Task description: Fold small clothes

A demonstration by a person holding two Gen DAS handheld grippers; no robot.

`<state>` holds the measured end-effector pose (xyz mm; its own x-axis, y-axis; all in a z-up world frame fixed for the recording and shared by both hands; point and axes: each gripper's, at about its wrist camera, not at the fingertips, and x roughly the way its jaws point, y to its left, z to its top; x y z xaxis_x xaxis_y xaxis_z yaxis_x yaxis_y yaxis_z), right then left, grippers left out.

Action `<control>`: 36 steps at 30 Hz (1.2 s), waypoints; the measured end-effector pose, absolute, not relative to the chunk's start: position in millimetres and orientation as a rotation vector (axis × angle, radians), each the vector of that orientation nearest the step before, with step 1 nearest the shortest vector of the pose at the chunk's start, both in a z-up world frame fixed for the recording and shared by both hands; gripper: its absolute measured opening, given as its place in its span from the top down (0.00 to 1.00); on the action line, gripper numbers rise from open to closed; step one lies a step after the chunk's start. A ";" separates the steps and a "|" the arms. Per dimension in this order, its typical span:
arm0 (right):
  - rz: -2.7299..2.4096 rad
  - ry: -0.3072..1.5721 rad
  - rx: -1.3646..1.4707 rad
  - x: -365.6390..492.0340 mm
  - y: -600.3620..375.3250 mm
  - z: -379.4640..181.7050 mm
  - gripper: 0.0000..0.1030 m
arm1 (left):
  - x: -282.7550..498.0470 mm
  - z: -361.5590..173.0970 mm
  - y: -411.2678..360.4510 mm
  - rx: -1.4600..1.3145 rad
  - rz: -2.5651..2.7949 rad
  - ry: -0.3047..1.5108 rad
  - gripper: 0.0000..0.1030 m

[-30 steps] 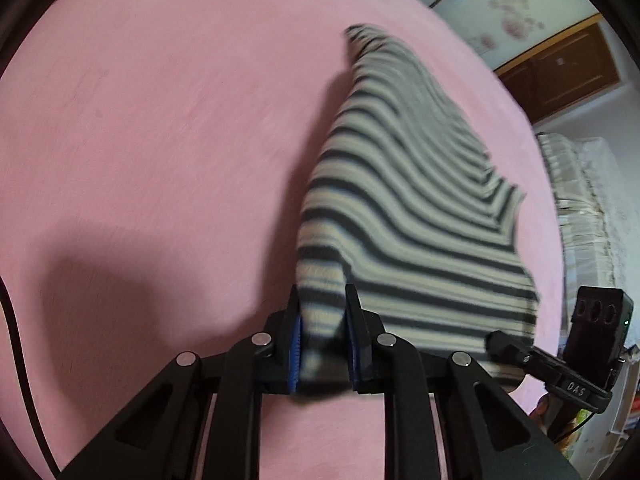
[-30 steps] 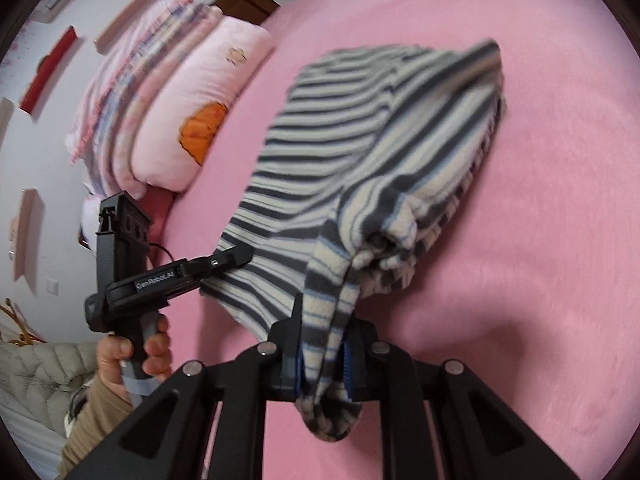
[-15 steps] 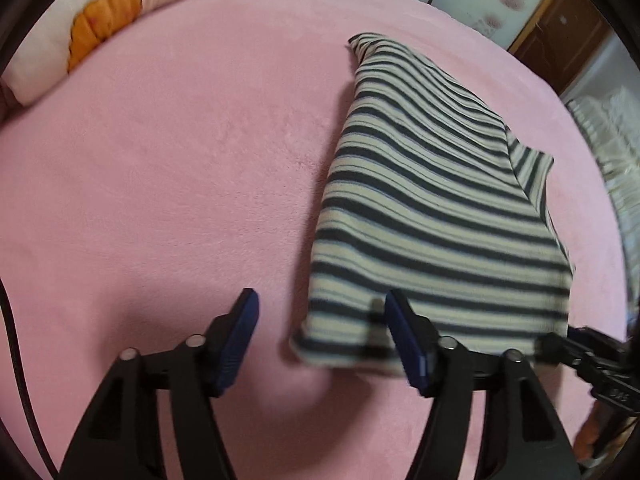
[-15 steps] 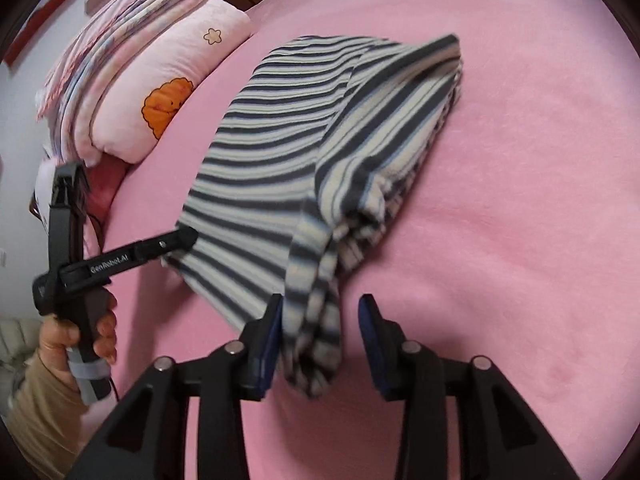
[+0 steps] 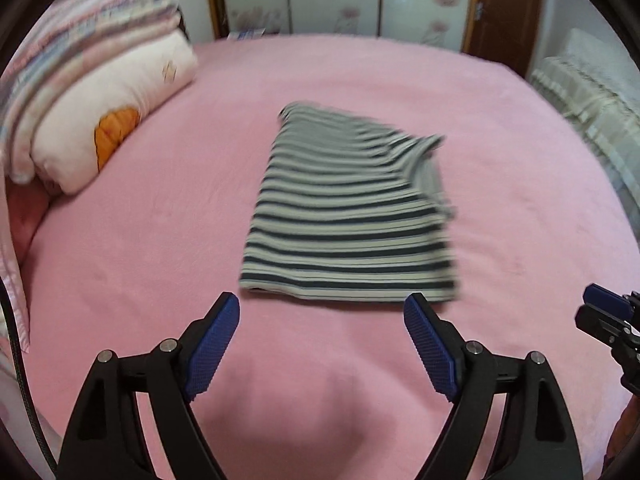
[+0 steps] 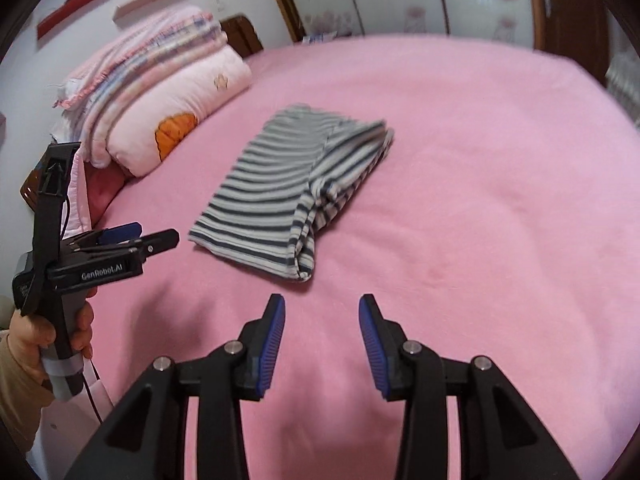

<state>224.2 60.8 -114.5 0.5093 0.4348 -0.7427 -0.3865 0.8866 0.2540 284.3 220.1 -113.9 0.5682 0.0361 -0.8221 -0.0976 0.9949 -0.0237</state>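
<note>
Left to right: pillows stacked far left at the head of the bed. My left gripper is clear of the cloth, fingers spreading wider, nothing between them. The striped shirt lies folded mid-bed, just past both sets of fingertips. Its long axis runs away from me toward the wardrobe, stripes crosswise, near hem facing me. My right gripper has its fingers partly spread and empty. I judge this fold laid and released. Right edge looks bunched in the right view, so for the next fold I'd flatten that side first, then pinch the near corners evenly.
</note>
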 end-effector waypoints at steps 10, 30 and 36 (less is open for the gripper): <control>0.356 0.787 0.067 142.0 24.3 -53.4 0.62 | 196.0 -45.1 150.9 -0.156 0.003 0.797 0.03; 0.103 0.813 0.181 6.9 -96.4 -36.7 0.51 | 73.9 -8.1 29.8 -0.149 -0.076 0.822 0.01; 0.087 0.786 0.193 -8.3 -104.0 -25.5 0.51 | 59.4 -3.0 24.1 -0.161 -0.073 0.821 0.01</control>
